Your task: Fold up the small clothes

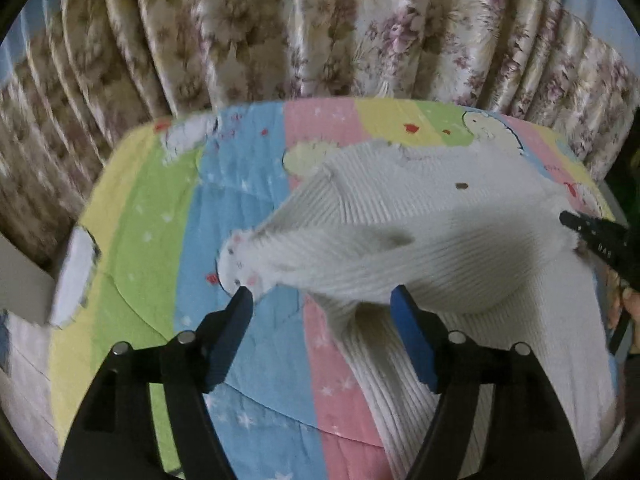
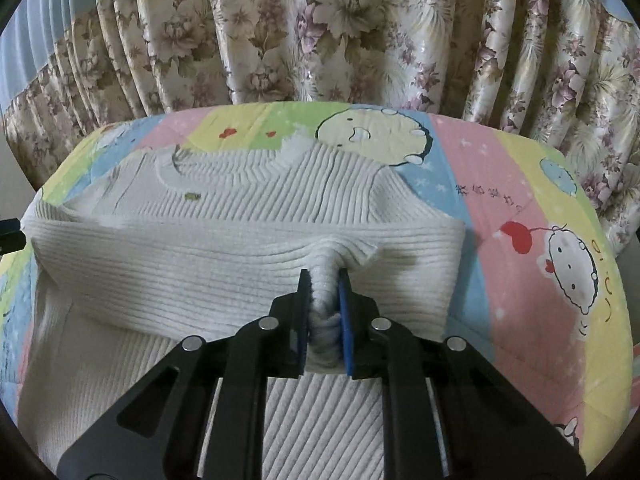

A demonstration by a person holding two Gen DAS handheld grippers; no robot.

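On striped quilt [image 2: 500, 200], ribbed white sweater [image 2: 240, 240]

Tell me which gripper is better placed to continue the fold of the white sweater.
Right. The right gripper is already shut on a bunch of the white sweater; the left gripper is open, holding nothing.

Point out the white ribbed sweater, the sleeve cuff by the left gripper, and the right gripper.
white ribbed sweater [image 2: 248, 216]: right wrist view, on its ribbed body.
sleeve cuff [image 1: 240, 256]: left wrist view, on the cuff's end.
right gripper [image 2: 324, 280]: right wrist view, midway between its fingertips, shut on bunched knit.
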